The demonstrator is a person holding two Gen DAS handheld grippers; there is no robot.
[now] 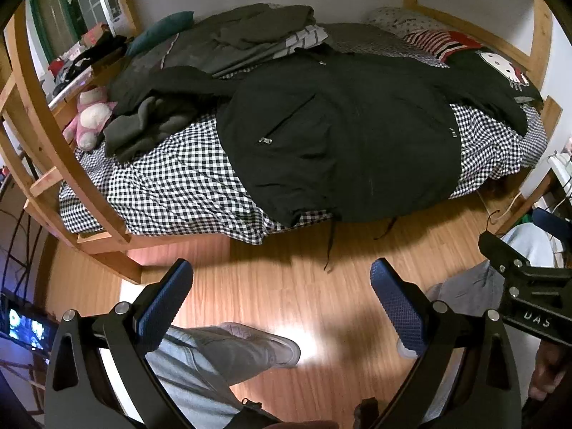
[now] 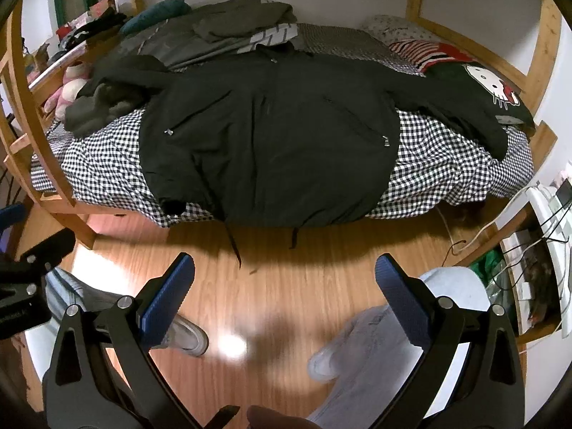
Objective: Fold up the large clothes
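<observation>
A large black jacket point(image 1: 343, 132) lies spread face up on the checked bed point(image 1: 178, 182), its hem and drawstrings hanging over the near edge. It also shows in the right wrist view point(image 2: 271, 132) on the bed point(image 2: 447, 157). My left gripper point(image 1: 282, 286) is open and empty, held over the wooden floor, well short of the bed. My right gripper point(image 2: 286, 279) is open and empty too, over the floor in front of the jacket's hem. The right gripper's body shows at the right edge of the left wrist view point(image 1: 529, 286).
A grey fleece point(image 1: 143, 125), folded olive clothes point(image 1: 264, 25), a plush toy point(image 1: 89, 114) and a cartoon-cat pillow point(image 1: 500, 68) lie on the bed. Wooden bunk posts point(image 1: 71, 164) stand at the left. The person's feet point(image 1: 257, 343) are on the floor. Cables and a shelf point(image 2: 536, 236) stand at the right.
</observation>
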